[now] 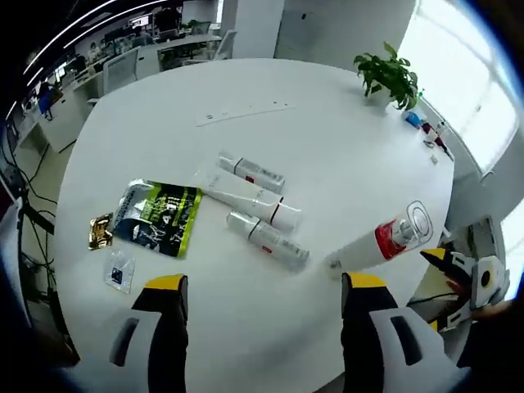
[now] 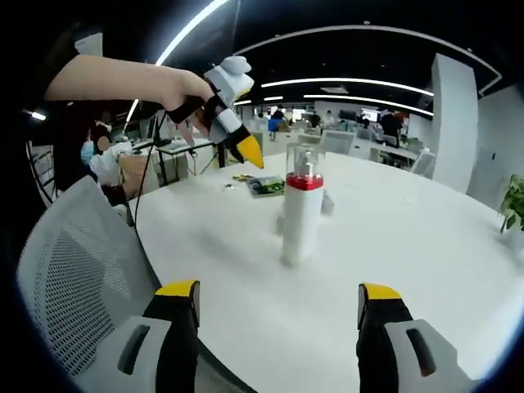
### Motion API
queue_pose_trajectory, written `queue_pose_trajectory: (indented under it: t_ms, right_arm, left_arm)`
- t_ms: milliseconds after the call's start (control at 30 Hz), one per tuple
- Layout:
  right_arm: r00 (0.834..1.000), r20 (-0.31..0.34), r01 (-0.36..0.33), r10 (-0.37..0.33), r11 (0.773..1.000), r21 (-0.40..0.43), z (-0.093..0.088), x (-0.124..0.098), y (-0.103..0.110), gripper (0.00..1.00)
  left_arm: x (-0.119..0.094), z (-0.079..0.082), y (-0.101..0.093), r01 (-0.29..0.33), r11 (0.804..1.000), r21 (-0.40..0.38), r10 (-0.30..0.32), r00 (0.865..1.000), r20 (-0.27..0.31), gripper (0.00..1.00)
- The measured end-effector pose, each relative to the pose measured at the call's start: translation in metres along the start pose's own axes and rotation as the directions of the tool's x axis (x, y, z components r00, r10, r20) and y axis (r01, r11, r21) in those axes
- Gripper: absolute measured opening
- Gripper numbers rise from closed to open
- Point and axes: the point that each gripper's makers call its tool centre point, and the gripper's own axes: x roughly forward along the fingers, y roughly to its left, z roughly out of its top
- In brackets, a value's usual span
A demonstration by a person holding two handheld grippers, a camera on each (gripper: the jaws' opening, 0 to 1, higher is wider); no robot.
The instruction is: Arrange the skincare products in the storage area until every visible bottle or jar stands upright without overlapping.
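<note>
1. Done: one tall white pump bottle with red collar and clear cap stands upright near your table edge.
2. Left: three white tubes with red bands lie flat mid-table, close together.
3. Your left gripper and right gripper are both released, holding nothing.

Open office: round white table, potted plant, bright window, mesh chair, ceiling light strips.

My left gripper hangs open over the white table; three tubes lie flat, a pump bottle stands, green packet beside
</note>
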Motion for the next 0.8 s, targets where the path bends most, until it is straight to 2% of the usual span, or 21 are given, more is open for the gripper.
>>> queue_pose_trajectory:
  t_ms: [100,167,267,400,567,700,800]
  right_arm:
    - [1.0,0.016,-0.012,0.012,1.0,0.0,0.003,0.0,0.003,0.84]
    - [1.0,0.001,-0.015,0.015,1.0,-0.002,0.0,0.001,0.003,0.84]
    - [1.0,0.003,-0.01,0.01,1.0,0.002,0.001,0.0,0.003,0.82]
    - [1.0,-0.007,-0.008,0.008,1.0,0.003,-0.001,0.0,0.002,0.81]
    - [1.0,-0.013,-0.007,0.007,1.0,0.008,-0.002,0.0,0.002,0.8]
    - [1.0,-0.018,-0.009,0.009,1.0,0.008,-0.004,0.001,0.002,0.78]
    - [1.0,-0.024,-0.011,0.011,1.0,0.015,-0.005,0.001,0.003,0.77]
  left_arm:
    - [0.014,0.013,0.014,-0.005,0.999,-0.047,0.005,1.0,-0.002,0.67]
    - [0.021,0.02,0.015,-0.01,0.995,-0.097,0.01,1.0,0.002,0.69]
    - [0.031,0.025,0.017,0.007,0.992,-0.13,-0.007,1.0,-0.001,0.66]
    - [0.044,0.035,0.022,-0.012,0.987,-0.161,0.012,1.0,-0.004,0.64]
    - [0.056,0.048,0.03,-0.016,0.986,-0.168,0.012,1.0,-0.025,0.56]
    - [0.064,0.057,0.034,-0.035,0.988,-0.151,0.029,0.999,-0.041,0.56]
    - [0.066,0.059,0.027,-0.037,0.989,-0.143,0.031,0.999,-0.043,0.52]
